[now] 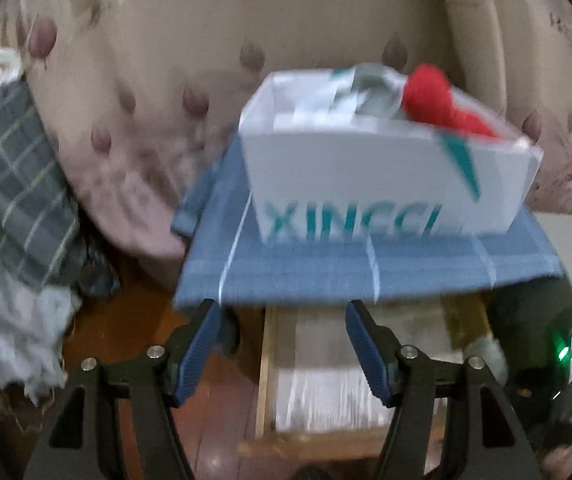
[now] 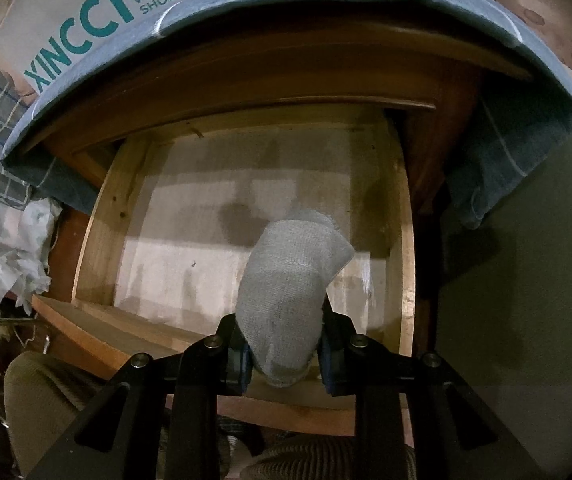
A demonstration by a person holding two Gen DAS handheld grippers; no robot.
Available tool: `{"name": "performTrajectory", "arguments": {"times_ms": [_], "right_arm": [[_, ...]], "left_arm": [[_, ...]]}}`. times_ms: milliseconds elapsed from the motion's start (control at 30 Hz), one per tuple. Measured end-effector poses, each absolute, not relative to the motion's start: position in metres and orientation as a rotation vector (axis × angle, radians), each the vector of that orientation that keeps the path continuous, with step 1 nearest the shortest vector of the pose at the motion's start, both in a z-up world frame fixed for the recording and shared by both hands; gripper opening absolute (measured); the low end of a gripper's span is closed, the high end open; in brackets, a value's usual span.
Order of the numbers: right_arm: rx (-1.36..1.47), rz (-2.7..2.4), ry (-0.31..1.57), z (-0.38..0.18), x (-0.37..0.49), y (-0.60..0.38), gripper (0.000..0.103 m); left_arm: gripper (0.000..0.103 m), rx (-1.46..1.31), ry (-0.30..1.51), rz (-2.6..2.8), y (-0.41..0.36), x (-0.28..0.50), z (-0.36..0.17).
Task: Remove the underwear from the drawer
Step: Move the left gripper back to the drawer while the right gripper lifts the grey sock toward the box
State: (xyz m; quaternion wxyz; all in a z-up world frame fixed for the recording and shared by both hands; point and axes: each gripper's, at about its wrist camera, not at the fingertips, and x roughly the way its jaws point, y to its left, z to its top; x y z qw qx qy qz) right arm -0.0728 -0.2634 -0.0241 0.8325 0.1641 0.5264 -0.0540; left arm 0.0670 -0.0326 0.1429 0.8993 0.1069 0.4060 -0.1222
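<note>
Over open drawer (image 2: 246,208) — right hand-held gripper (image 2: 286,354) clamps grey underwear (image 2: 290,296); left hand-held gripper (image 1: 282,346) wide, empty.

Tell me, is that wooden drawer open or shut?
Open. The drawer is pulled out, its pale floor exposed, and the right gripper holds a grey cloth above it.

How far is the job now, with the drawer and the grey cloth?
Done: the drawer is pulled open. In hand: the right tool is shut on the grey underwear, held above the drawer's bare floor. Left: carry it clear of the drawer. The left tool is open, holding nothing.
</note>
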Motion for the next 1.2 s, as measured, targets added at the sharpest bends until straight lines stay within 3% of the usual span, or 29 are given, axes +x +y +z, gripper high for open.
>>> {"name": "performTrajectory", "arguments": {"times_ms": [600,1200], "right_arm": [[0.298,-0.136,1.097,-0.017,-0.073,-0.257,0.026],[0.231,-0.106,1.069,0.013,-0.076,-0.257,0.026]], "left_arm": [[0.067,0.159,0.959,-0.195,-0.01,0.031,0.05],[0.067,0.118,0.968,-0.183,0.002,0.032,0.041]]}}
